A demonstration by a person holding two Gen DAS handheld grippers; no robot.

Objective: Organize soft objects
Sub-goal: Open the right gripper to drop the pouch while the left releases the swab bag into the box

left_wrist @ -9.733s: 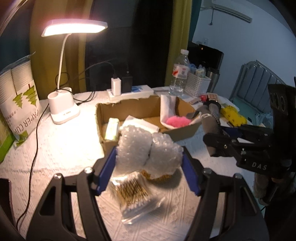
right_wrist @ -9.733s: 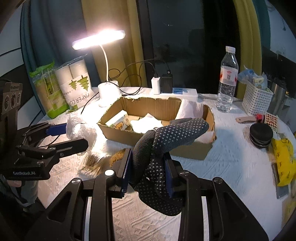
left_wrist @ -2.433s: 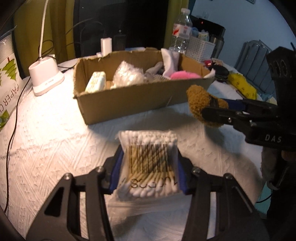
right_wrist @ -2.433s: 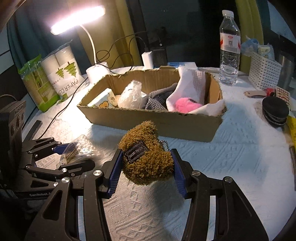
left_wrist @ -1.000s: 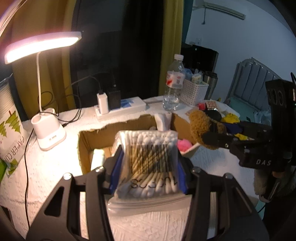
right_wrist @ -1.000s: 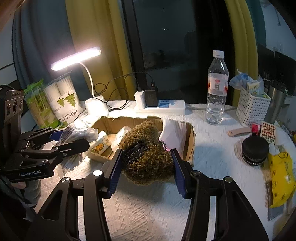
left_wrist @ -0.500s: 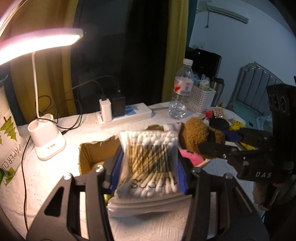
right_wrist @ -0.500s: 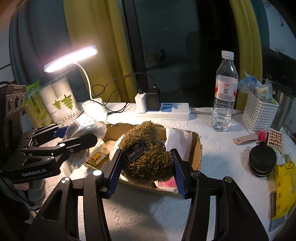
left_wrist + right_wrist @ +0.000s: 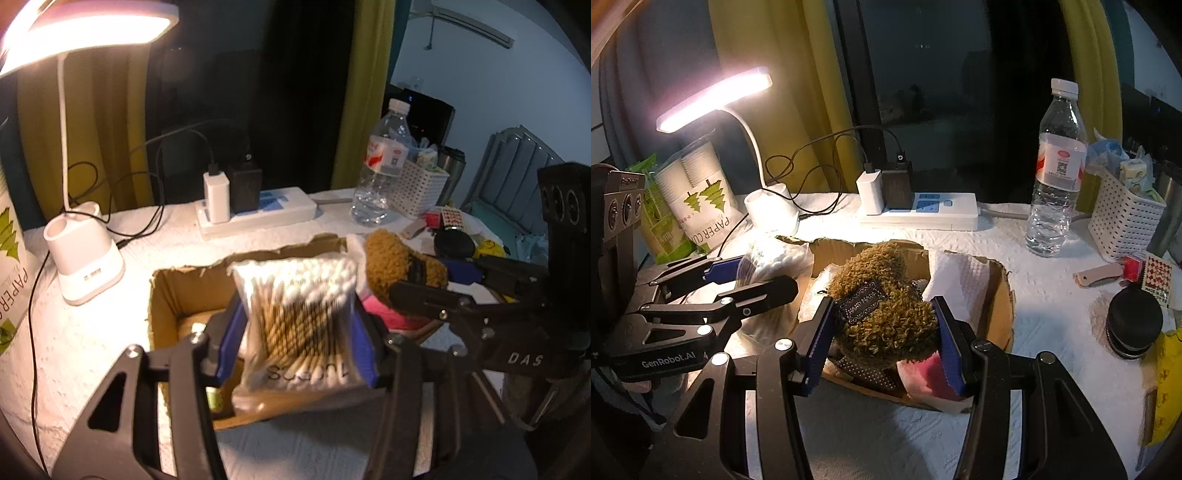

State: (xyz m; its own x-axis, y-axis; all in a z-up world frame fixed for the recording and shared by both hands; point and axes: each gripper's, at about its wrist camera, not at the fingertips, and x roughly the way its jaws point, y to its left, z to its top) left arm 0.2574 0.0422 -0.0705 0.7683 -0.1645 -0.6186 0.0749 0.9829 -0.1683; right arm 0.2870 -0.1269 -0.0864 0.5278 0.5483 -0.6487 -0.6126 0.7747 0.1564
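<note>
My left gripper (image 9: 299,332) is shut on a clear bag of cotton swabs (image 9: 301,314) and holds it over the left part of the open cardboard box (image 9: 162,295). My right gripper (image 9: 886,328) is shut on a brown fuzzy plush toy (image 9: 886,310) and holds it over the middle of the box (image 9: 1001,295). The plush also shows in the left wrist view (image 9: 391,266). The swab bag shows in the right wrist view (image 9: 775,258). Inside the box lie a white cloth (image 9: 960,284), a pink soft item (image 9: 931,376) and a dotted grey glove (image 9: 868,369).
A lit desk lamp (image 9: 768,210) and a paper cup pack (image 9: 701,199) stand at back left. A power strip with chargers (image 9: 923,214) lies behind the box. A water bottle (image 9: 1056,170), a white basket (image 9: 1126,218) and a black round case (image 9: 1134,321) are at right.
Both grippers have moved forward and down over the box with their loads. The swab bag and the plush now hang lower, just above the box contents.
</note>
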